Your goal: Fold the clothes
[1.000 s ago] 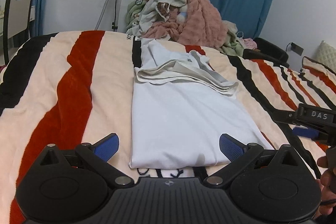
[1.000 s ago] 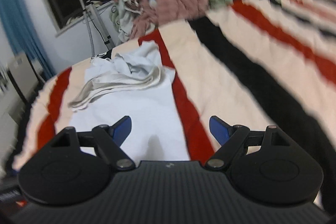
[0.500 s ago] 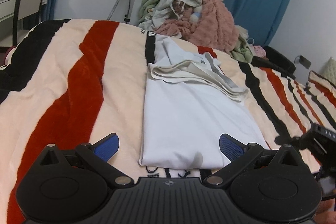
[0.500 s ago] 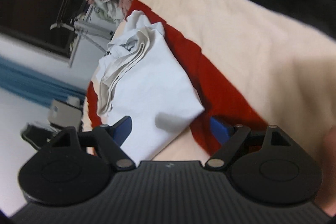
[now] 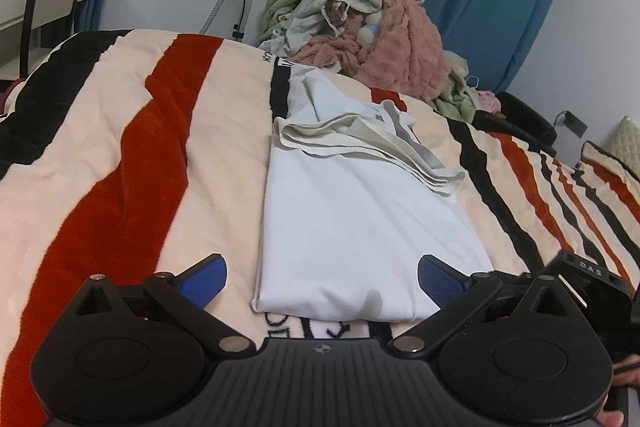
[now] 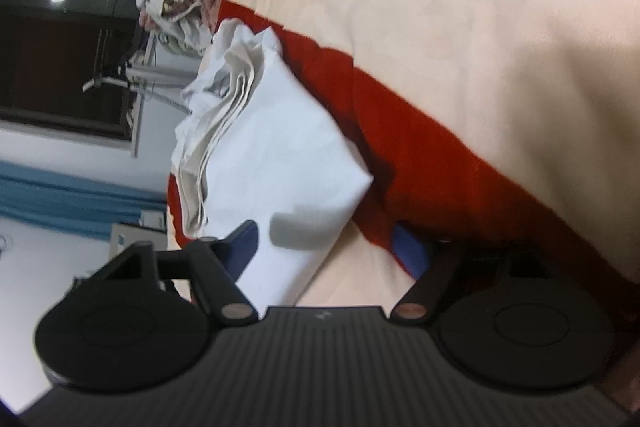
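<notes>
Right gripper (image 6: 324,247), jaws spread and empty, has rolled sideways beside the shirt's (image 5: 360,223) near corner; left gripper (image 5: 322,281), likewise spread, stays before its hem: shirt part-folded.

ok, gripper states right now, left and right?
Left gripper: open, holding nothing, fingers either side of the white shirt's near edge.
Right gripper: open, holding nothing, rolled sideways at the shirt's corner.
</notes>
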